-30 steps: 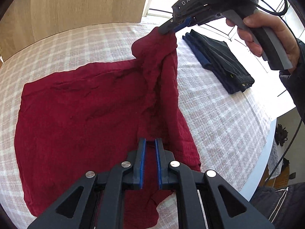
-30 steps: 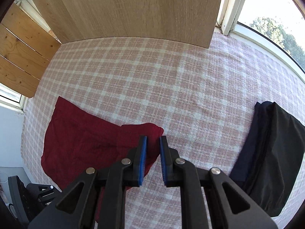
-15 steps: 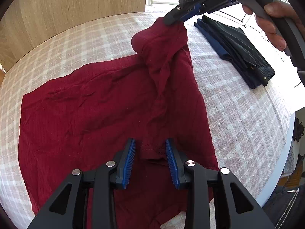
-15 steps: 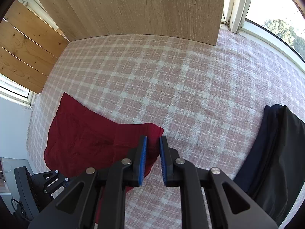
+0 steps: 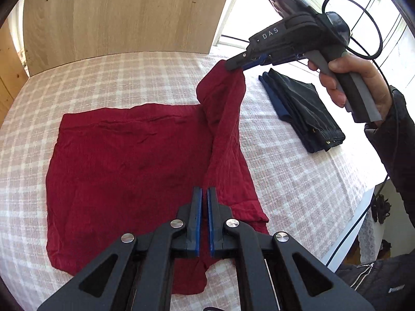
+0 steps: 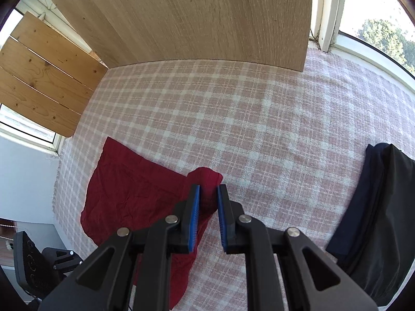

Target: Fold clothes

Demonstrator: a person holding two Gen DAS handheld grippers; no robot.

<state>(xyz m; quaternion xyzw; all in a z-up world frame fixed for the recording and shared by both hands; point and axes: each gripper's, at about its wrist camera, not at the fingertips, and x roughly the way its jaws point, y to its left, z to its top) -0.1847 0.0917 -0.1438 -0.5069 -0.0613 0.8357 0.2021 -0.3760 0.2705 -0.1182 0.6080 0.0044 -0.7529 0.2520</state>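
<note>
A dark red garment (image 5: 124, 171) lies spread on the pink checked tablecloth (image 5: 129, 77). My left gripper (image 5: 204, 194) is shut on the garment's near right edge, low over the table. My right gripper (image 5: 234, 67) shows in the left wrist view, held in a hand, shut on the garment's far right corner and lifting it into a raised fold. In the right wrist view the red garment (image 6: 135, 194) sits between the blue pads of the right gripper (image 6: 208, 190) and hangs down to the left.
A folded stack of dark navy and black clothes (image 5: 303, 111) lies on the table to the right; it also shows in the right wrist view (image 6: 381, 215). A wooden panel (image 5: 116, 13) stands at the back. The table's right edge (image 5: 360, 207) is close.
My left gripper was open half a second ago and has shut on the garment's near edge. My right gripper has kept its hold and stays raised at the far corner.
</note>
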